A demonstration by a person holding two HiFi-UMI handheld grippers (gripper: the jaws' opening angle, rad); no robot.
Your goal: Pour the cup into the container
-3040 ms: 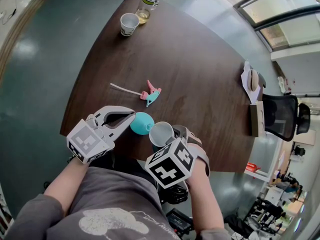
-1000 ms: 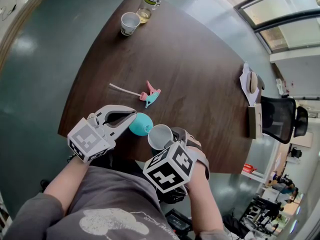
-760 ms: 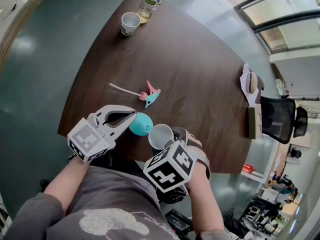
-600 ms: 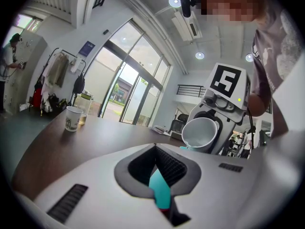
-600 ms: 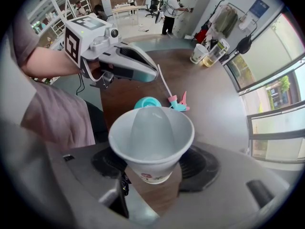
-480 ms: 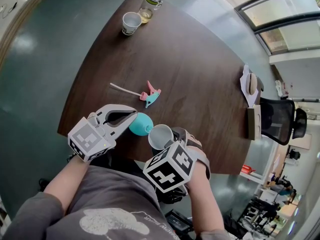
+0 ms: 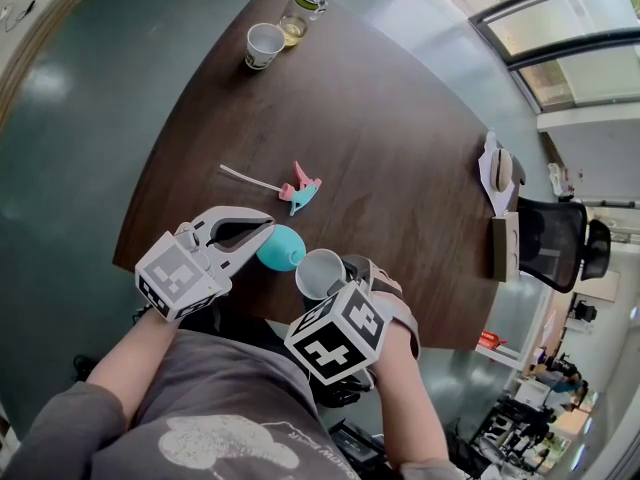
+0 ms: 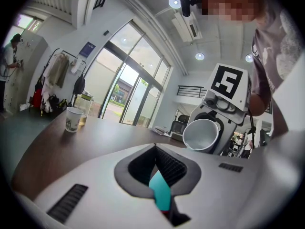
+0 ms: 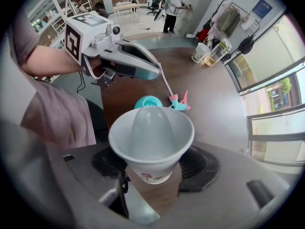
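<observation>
Nothing's budged: my right gripper [image 9: 152, 171] hugs the tipped white paper cup [image 9: 151, 132], left gripper [image 7: 262, 230] pinches the teal container [image 7: 281, 247], pour seems done.

Bright, even daylight; sharp focus; strong fisheye bending at edges.

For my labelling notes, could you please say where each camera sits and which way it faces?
Head view: on the person's head, steeply down at the table; forearms, left gripper, right gripper show.
Left gripper view: on that gripper, level across the table; shut jaws pinching the teal container.
Right gripper view: on that gripper, pointing down; jaws holding the white cup.
Shared: all three show that cup and container.
</observation>
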